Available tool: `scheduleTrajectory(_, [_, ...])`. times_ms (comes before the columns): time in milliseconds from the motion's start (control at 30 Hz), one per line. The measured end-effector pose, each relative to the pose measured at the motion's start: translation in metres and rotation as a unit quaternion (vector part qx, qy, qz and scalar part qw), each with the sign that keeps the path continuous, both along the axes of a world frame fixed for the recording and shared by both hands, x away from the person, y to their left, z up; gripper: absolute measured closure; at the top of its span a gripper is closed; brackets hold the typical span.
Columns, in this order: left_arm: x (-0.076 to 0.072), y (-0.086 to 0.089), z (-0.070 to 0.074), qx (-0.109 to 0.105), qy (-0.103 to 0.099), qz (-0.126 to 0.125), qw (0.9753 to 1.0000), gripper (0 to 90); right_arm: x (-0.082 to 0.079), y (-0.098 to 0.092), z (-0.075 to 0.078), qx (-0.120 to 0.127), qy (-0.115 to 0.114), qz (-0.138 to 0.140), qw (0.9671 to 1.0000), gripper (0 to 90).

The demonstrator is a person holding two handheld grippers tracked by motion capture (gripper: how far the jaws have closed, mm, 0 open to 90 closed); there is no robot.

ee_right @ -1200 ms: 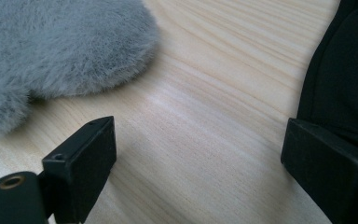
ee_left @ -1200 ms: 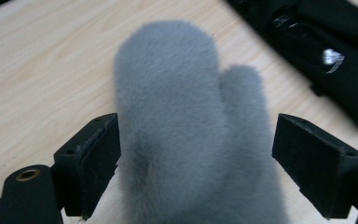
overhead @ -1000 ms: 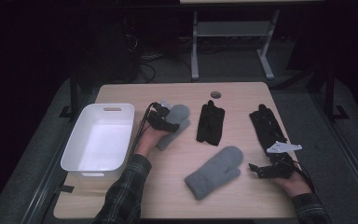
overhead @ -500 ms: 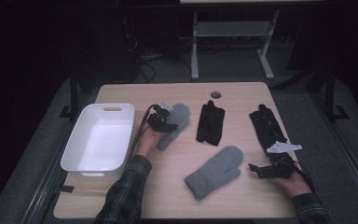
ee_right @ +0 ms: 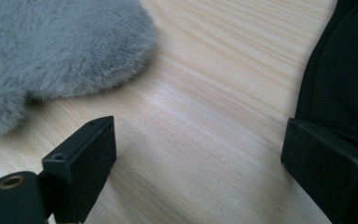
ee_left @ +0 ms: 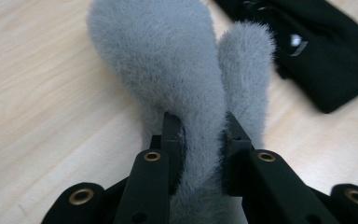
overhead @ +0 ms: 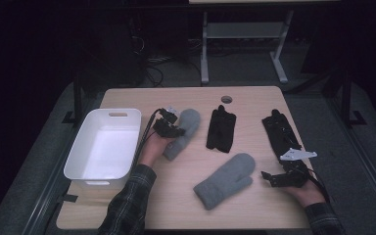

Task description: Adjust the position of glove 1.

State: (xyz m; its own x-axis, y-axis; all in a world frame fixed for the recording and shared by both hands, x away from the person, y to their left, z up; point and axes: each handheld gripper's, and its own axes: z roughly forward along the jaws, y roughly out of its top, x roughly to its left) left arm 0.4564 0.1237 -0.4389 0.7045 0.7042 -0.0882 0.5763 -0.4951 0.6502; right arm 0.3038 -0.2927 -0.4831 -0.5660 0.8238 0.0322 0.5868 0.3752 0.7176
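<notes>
Grey fleece is bunching between the jaws of the left hand-held gripper [ee_left: 200, 140], which is pinching a fuzzy mitten [overhead: 182, 132] near its cuff; the mitten is lying on the wooden bench [overhead: 254, 205] just beside the white bin [overhead: 105, 147]. A second grey mitten [overhead: 225, 180] is lying nearer the person, with one pair of black gloves [overhead: 221, 128] beyond it and another pair of black gloves [overhead: 280, 133] at the right. The right hand-held gripper [ee_right: 200, 154] is resting low over bare wood, its jaws spread wide and gripping nothing.
</notes>
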Motion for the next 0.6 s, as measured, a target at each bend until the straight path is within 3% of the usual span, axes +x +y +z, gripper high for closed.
scheduleTrajectory(133, [-0.005,0.000,0.008,-0.005,0.021,-0.003,0.9998,75.3,0.000,0.000,0.000,0.000,-0.001,-0.002,1.0000,10.1])
scheduleTrajectory(400, [-0.019,0.001,0.022,-0.034,0.029,-0.021,0.9988,75.4,0.000,0.000,0.000,-0.001,-0.001,-0.002,1.0000,10.1])
scheduleTrajectory(500, [-0.025,0.002,0.027,-0.057,0.039,-0.019,0.9974,75.3,0.000,0.000,0.000,-0.001,-0.001,-0.002,1.0000,10.1])
scheduleTrajectory(600, [-0.030,0.003,0.032,-0.065,0.044,-0.025,0.9966,75.3,0.000,0.000,0.000,-0.001,-0.001,-0.002,1.0000,10.1])
